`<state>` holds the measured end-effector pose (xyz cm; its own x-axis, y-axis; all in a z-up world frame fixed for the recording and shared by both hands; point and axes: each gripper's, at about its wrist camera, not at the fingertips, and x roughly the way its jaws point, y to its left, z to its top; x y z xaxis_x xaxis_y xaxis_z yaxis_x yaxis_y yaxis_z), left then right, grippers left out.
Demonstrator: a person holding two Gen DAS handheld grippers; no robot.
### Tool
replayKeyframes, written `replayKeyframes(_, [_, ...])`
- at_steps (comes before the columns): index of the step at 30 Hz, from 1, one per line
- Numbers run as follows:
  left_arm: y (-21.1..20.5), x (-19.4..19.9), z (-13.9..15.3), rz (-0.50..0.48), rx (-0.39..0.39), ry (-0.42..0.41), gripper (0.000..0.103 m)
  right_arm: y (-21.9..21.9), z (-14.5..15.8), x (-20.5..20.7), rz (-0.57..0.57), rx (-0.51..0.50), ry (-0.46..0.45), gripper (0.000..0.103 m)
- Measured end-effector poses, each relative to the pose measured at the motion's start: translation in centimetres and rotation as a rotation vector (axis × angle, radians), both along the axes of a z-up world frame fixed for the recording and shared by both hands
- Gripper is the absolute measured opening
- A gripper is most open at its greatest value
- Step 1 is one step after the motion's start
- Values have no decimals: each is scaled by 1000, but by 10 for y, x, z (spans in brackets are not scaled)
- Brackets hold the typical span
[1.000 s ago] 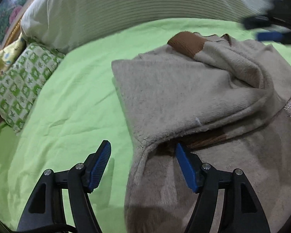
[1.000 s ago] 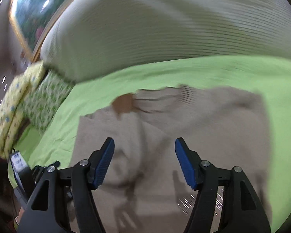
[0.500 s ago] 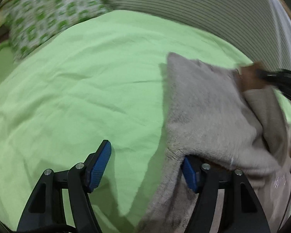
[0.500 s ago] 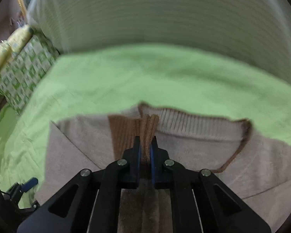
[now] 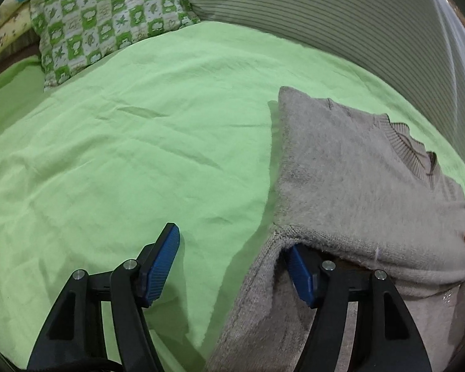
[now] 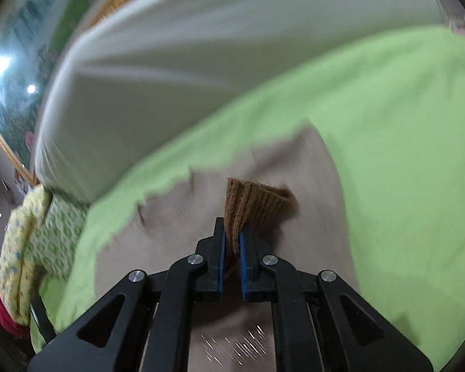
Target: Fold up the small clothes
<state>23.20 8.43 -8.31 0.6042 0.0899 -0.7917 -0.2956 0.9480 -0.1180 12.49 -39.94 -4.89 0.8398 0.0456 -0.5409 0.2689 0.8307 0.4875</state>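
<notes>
A beige fuzzy sweater (image 5: 350, 186) lies on the green bedsheet (image 5: 139, 142), its sleeve folded across the body. My left gripper (image 5: 232, 263) is open at the sweater's left edge; its right finger sits under the folded sleeve, its left finger over bare sheet. In the right wrist view my right gripper (image 6: 231, 241) is shut on the sweater's brown ribbed cuff (image 6: 254, 201) and holds it up over the beige sweater (image 6: 170, 232). That view is motion-blurred.
A green-and-white checked pillow (image 5: 105, 28) and a yellow patterned one (image 5: 3, 31) lie at the back left. A large striped white pillow (image 5: 341, 21) runs along the back. A gold-framed picture (image 6: 12, 62) hangs behind the bed.
My right gripper closed on the brown cuff and has lifted it, swinging right. My left gripper turned left and slid its right finger under the folded sleeve.
</notes>
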Motion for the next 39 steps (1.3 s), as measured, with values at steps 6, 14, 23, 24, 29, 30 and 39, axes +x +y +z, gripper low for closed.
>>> replayKeyframes(6, [-2,-4,2,19,-8,-15,70,9,52,-1,76,-31,-208,9])
replayKeyframes(14, [-11,-4,-3,16,50,-7,74,-1,41,14,99,-158,-76,9])
replayKeyframes(23, [-4,-6,-6,-10,81,15,82,-18,1,-15,-20,-122,95,35])
replayKeyframes(24, [-3,-6,-6,-11,82,17,84,-18,7,-19,-42,-155,101,46])
replayKeyframes(29, [-7,-15,-2,-42,84,48,84,-29,29,-44,-96,-175,73,53])
replayKeyframes(30, [-10,-21,0,-52,77,54,83,-29,32,-49,-98,-171,61,53])
replayKeyframes(39, [-33,-38,51,-147,-60,-116,83,26,33,-11,97,-192,41,53])
